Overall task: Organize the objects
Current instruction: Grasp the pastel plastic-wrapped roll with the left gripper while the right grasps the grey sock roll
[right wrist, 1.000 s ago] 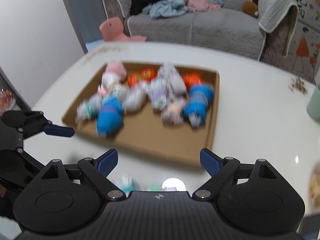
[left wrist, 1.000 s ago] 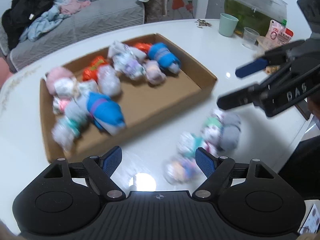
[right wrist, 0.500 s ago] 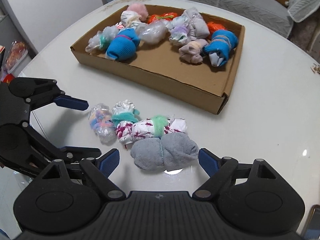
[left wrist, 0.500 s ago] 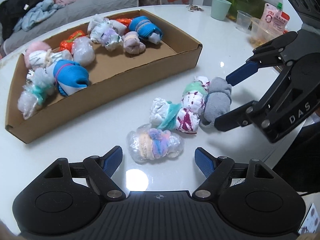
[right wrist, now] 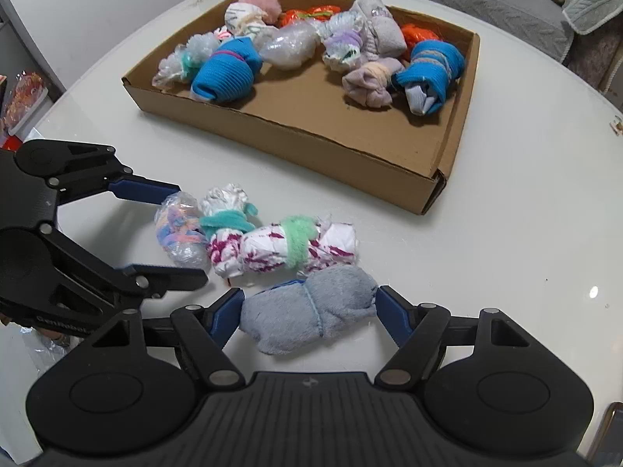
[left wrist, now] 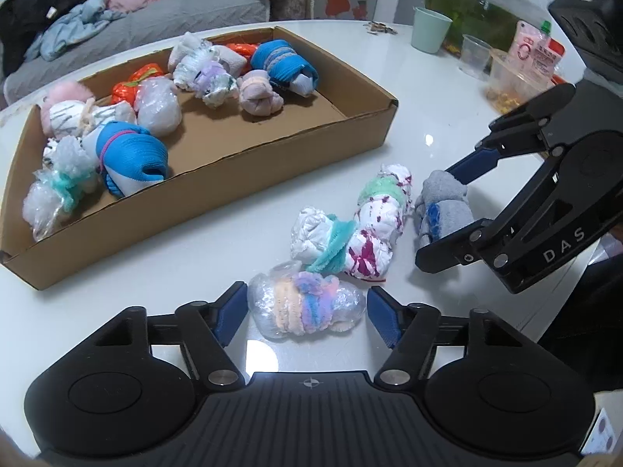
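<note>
While both sets of jaws close, unclenched, around the pastel bundle [left wrist: 307,303] and grey bundle [right wrist: 311,317] near the cardboard box [right wrist: 296,144], left gripper [left wrist: 307,313] and right gripper [right wrist: 309,313] should stay centred, squeezing evenly.

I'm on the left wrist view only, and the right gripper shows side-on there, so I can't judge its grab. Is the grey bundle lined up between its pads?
Observer: Yes. In the right wrist view the grey bundle lies lengthwise between the right gripper's pads, one at each end. The jaws are closing, and no squeeze shows yet.
Operator: How does my own gripper look from outside?
Observer: The left gripper straddles the pastel bundle, with a finger at each end, and it is closing too.
Operator: Is there anything off the table that I'm missing?
Observer: Colourful packets sit past the table's edge, beyond the left gripper.
</note>
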`<act>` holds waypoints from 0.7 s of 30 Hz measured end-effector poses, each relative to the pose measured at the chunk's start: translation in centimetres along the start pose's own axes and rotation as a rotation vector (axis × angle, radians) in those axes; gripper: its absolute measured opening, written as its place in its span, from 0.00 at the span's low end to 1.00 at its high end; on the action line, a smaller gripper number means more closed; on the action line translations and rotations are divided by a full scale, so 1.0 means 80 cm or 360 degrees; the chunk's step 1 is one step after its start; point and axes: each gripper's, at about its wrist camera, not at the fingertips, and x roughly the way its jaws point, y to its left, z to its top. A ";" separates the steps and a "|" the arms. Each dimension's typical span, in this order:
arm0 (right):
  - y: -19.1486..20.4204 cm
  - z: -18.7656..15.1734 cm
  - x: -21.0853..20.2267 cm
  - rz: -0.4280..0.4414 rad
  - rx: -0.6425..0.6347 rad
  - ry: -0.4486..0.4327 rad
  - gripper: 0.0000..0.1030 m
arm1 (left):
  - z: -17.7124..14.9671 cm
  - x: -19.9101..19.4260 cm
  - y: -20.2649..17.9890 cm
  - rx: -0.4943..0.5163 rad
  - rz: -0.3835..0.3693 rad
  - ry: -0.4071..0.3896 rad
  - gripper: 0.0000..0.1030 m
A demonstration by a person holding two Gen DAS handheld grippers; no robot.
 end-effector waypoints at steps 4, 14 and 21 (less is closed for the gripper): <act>-0.001 -0.001 -0.007 0.0019 -0.0010 -0.0019 0.70 | -0.001 -0.001 0.000 0.0008 -0.0007 -0.0001 0.67; 0.003 -0.010 -0.021 0.0050 -0.0145 -0.0104 0.76 | -0.007 -0.002 -0.002 0.0034 0.0017 -0.0035 0.69; 0.006 -0.011 -0.004 0.0032 -0.0213 -0.0048 0.72 | -0.014 -0.002 -0.007 0.0084 0.0036 -0.0078 0.70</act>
